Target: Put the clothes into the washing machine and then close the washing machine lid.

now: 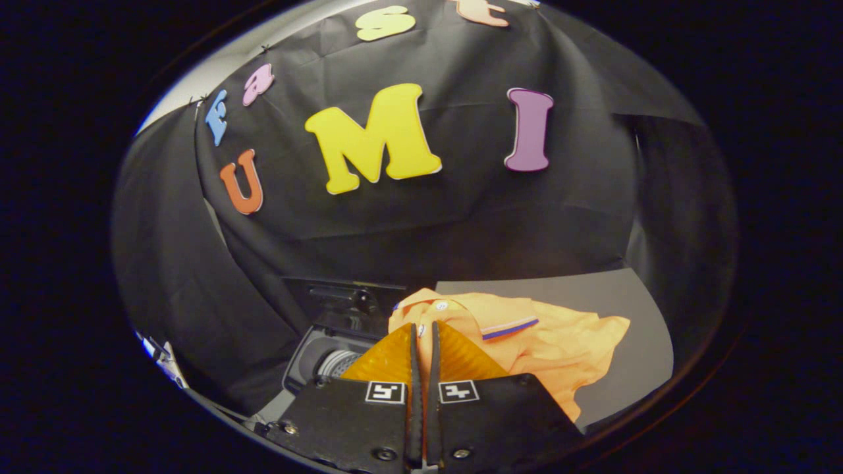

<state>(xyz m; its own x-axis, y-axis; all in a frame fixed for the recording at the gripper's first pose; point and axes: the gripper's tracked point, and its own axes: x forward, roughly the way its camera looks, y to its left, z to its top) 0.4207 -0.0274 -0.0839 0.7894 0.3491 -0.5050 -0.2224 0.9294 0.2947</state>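
1. Orange cloth of a polo shirt with a striped collar (527, 336) is pinched between the fingers of the hand-held gripper (425, 332), which are drawn narrow with fabric showing in the slit; the shirt spreads to the right beyond the tips.
2. Much of the dark washing machine (329, 342), left of the fingers, is hidden behind them; its grey drum opening (332, 361) peeks out, with a raised dark lid (346, 296) behind.
3. Grey tabletop (593, 296) lies under the shirt; a black cloth wall (461, 224) stands far behind.

Orange shirt (527, 336) hangs crumpled, right of the open washing machine (329, 349).
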